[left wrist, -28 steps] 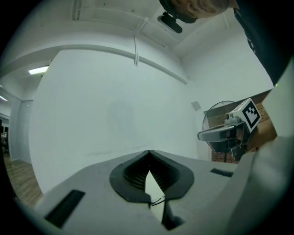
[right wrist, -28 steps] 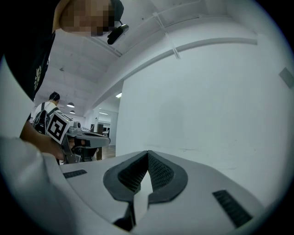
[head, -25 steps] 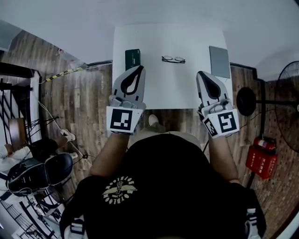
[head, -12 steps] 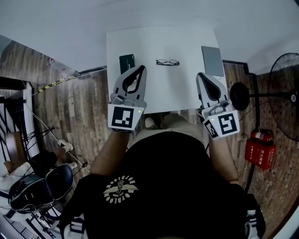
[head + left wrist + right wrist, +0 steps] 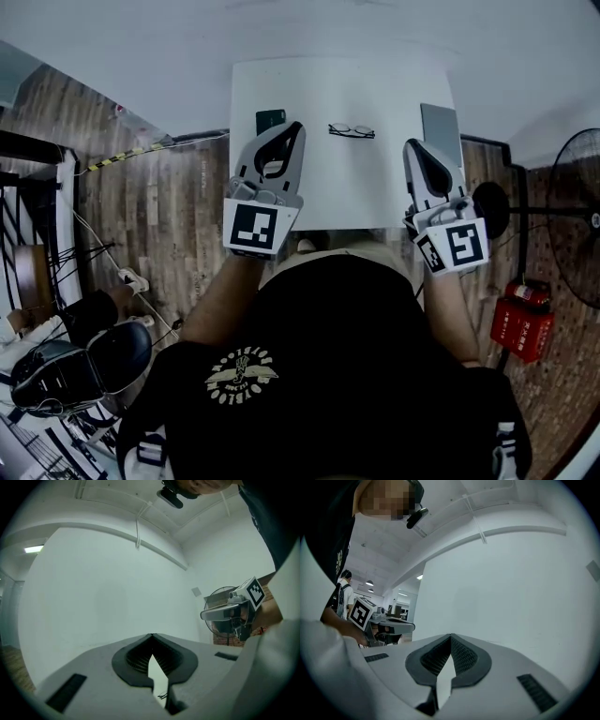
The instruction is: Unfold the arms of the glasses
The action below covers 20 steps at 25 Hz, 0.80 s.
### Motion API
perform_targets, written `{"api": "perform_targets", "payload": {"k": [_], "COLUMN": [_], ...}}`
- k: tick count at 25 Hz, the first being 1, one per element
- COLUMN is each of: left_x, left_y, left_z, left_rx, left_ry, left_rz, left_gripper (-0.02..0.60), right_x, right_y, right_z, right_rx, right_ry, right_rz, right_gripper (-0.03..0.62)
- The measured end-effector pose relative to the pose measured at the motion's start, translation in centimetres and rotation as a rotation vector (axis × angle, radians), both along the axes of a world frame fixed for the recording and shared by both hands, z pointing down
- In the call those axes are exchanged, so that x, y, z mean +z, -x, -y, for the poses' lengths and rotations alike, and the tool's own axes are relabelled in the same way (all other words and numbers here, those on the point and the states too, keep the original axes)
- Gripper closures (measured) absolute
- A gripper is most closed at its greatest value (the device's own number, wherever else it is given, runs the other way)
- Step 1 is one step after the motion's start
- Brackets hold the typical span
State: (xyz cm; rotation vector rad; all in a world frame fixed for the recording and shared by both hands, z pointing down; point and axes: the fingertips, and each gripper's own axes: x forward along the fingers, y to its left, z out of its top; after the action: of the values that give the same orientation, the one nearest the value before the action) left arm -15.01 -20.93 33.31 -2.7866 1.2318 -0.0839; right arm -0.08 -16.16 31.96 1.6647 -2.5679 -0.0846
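Observation:
The glasses (image 5: 352, 130) lie folded, thin and dark-framed, on the white table (image 5: 375, 187) near its far middle. My left gripper (image 5: 296, 125) is shut and holds nothing; its tip is over the table, left of the glasses and apart from them. My right gripper (image 5: 413, 142) is also shut and holds nothing, to the right of the glasses and nearer the front edge. In the left gripper view the jaw tips (image 5: 152, 635) meet against a white wall. The right gripper view shows the same, with the tips (image 5: 450, 635) together.
A dark green case (image 5: 268, 119) lies at the table's left, partly behind my left gripper. A grey flat slab (image 5: 441, 124) lies at the right. A standing fan (image 5: 577, 211) and a red box (image 5: 523, 323) are on the wooden floor to the right, and a chair (image 5: 75, 352) to the left.
Both grippers have edged forward over the table's near side. The left one now covers part of the green case. The jaws stayed shut and the glasses have not moved.

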Motion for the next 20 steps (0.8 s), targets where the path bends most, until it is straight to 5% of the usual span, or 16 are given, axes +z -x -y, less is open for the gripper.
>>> {"api": "perform_targets", "payload": {"k": [20], "left_x": [3.3], "left_y": [-4.3], "left_z": [5.1], "left_rx": [-0.037], "left_ry": [0.073], "left_rz": [0.052], "left_gripper": [0.575], "right_x": [2.9], "right_y": [-2.6], "right_z": [6.8], "right_rx": [-0.089], "right_ry": [0.051], "right_rz": [0.013], "right_gripper": [0.595]}}
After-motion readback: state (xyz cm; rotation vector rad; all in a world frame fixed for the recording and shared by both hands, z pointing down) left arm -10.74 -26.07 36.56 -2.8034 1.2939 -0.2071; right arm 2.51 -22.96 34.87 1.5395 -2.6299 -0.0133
